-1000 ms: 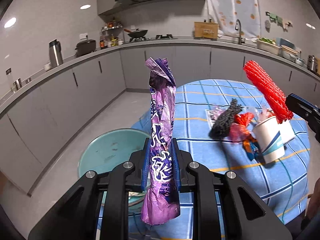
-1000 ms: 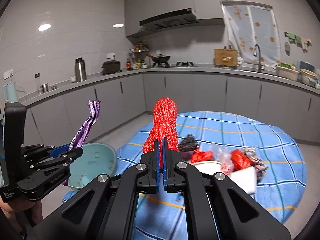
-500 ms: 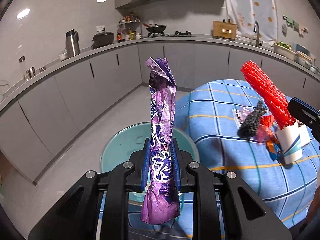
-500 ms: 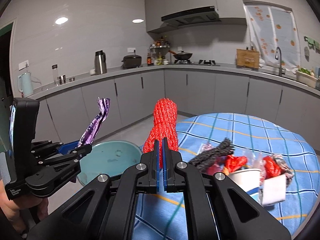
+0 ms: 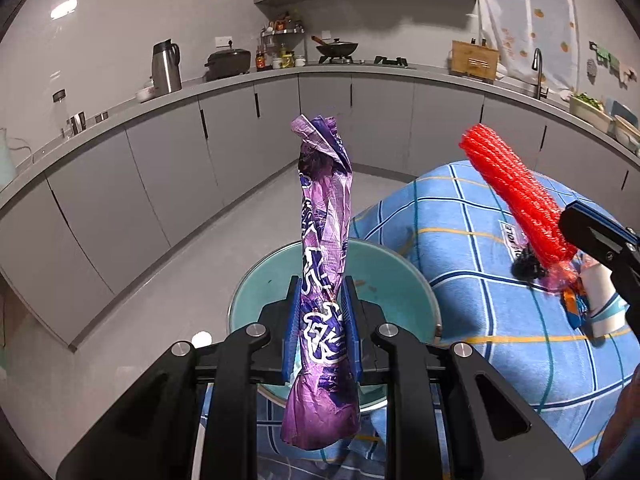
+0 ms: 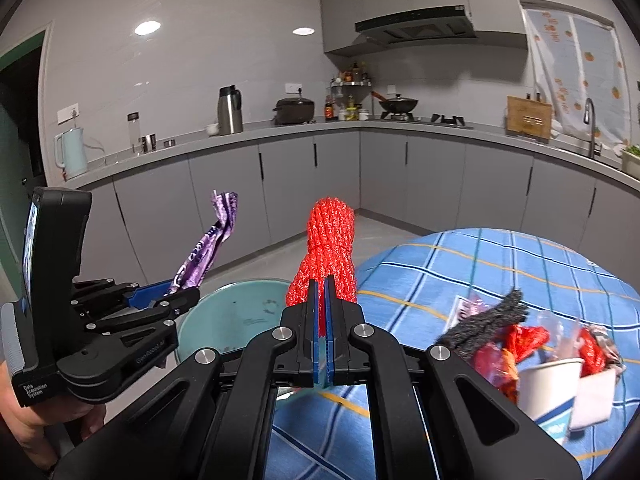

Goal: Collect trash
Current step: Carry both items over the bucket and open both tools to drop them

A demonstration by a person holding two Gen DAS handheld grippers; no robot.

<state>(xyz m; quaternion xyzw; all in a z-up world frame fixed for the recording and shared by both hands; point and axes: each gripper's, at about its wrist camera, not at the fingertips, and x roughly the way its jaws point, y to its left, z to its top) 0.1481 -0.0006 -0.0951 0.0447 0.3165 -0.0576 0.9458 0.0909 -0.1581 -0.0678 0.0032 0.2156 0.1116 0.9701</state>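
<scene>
My left gripper is shut on a crumpled purple wrapper that stands upright between its blue pads, above a teal bin beside the table. The right gripper is shut on a red mesh net, held over the bin edge and the table corner. In the left wrist view the red net and right gripper come in from the right. In the right wrist view the left gripper with the purple wrapper is at the left.
A round table with a blue checked cloth carries more trash: a paper cup, a black mesh piece and red wrappers. Grey kitchen cabinets and counters ring the room. A hand holds the left gripper.
Both grippers have swung leftward away from the table's middle, so the teal bin now lies more directly under them. Both grips are unchanged.
</scene>
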